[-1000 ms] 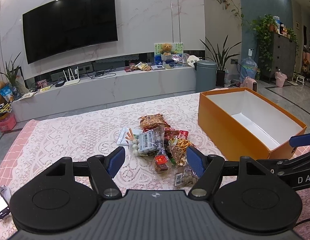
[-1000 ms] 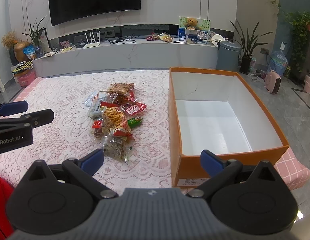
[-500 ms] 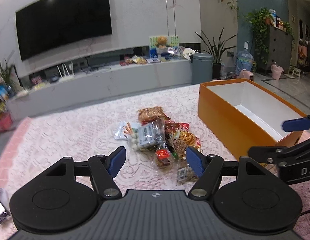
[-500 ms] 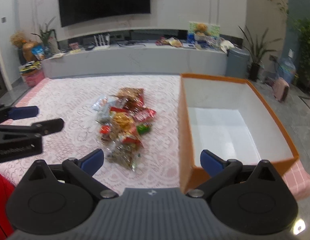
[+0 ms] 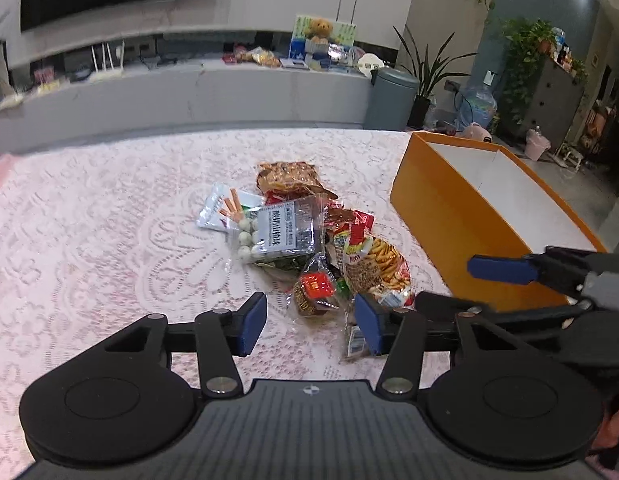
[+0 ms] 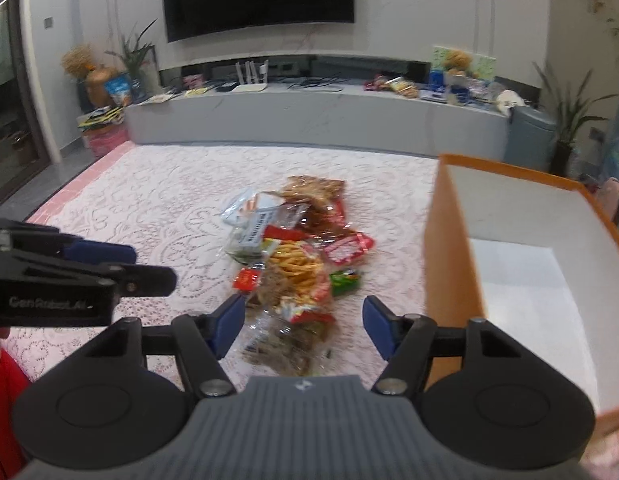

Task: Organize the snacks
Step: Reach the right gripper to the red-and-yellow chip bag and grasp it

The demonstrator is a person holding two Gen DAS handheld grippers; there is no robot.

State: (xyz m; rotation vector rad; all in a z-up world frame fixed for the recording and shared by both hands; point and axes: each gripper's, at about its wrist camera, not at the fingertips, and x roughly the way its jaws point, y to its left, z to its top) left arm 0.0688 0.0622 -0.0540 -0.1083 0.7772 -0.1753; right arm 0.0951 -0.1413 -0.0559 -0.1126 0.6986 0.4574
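A pile of snack packets (image 5: 309,240) lies on the pink lace tablecloth (image 5: 109,240); it also shows in the right wrist view (image 6: 297,264). An empty orange box (image 5: 449,216) with a white inside stands to the right of the pile, also in the right wrist view (image 6: 449,248). My left gripper (image 5: 309,326) is open and empty, low over the near end of the pile. My right gripper (image 6: 303,326) is open and empty, over the nearest clear packet (image 6: 285,344), next to the box's left wall.
Each gripper shows in the other's view: the right one (image 5: 549,276) at the right, the left one (image 6: 69,280) at the left. Beyond the table are a grey TV bench (image 6: 309,116), a grey bin (image 5: 389,100) and potted plants (image 5: 429,68).
Both grippers have moved forward and down toward the snack pile. The right gripper swung left from in front of the box to over the pile. Both stayed open.
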